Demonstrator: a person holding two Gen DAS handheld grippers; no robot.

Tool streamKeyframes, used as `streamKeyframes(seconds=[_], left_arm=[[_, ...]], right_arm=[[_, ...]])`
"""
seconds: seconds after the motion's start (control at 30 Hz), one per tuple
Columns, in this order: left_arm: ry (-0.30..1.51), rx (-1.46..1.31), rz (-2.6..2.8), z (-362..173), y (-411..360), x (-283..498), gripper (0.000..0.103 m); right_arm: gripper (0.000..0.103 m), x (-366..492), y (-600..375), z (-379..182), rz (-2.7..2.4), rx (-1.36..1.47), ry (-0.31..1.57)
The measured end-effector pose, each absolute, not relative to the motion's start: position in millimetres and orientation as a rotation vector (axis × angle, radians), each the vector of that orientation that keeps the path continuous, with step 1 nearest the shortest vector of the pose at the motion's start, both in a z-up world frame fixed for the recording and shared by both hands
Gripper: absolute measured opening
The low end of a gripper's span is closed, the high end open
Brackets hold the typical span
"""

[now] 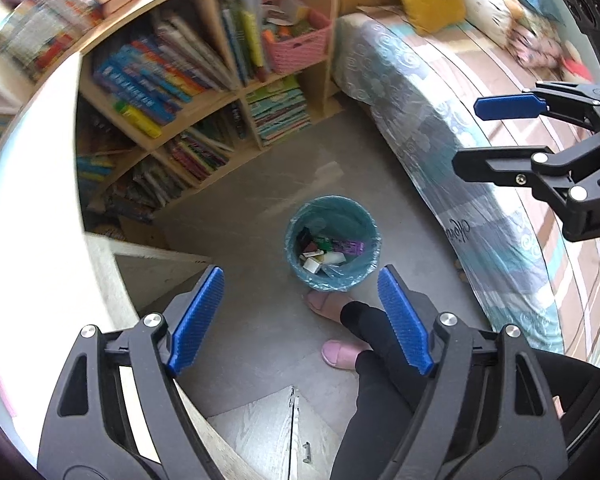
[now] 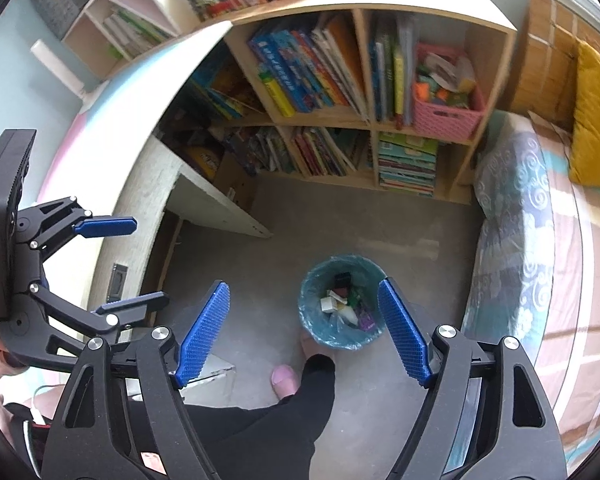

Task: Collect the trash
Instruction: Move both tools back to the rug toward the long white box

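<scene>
Both grippers hang empty above the lined waste bin (image 1: 333, 243) — left gripper (image 1: 301, 317) and right gripper (image 2: 304, 331) wide open, nothing held — apparently trash already dropped in.

scraps in bin (image 1: 332, 246) below tools too small to identify. book spines on shelf (image 1: 204, 80) beyond bin blurred, titles unreadable. bed (image 1: 480, 128) cut by frame edge. person's legs (image 1: 380, 360) partly behind tool arms.
</scene>
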State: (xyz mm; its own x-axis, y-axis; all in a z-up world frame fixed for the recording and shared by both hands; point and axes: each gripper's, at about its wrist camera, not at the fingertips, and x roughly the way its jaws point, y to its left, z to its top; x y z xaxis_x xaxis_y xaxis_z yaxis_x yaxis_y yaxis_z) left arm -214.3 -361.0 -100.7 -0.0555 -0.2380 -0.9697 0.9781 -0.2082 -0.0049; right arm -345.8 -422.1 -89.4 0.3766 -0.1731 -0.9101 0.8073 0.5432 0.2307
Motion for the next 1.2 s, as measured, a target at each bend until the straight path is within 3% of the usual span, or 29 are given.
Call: streamKeyframes(seconds=[0.2, 1.2], left_arm=[[0.965, 1.048, -1.382, -90.0, -341.4, -173.5, 0.084], [1.155, 0.518, -0.65, -69.3, -140.1, 29.5, 0.087]], right_arm=[[0.082, -301.0, -422.4, -79.1, -0.603, 0.676, 1.016], [0.088, 4.8, -321.3, -53.5, 0.118, 0.159, 1.133]])
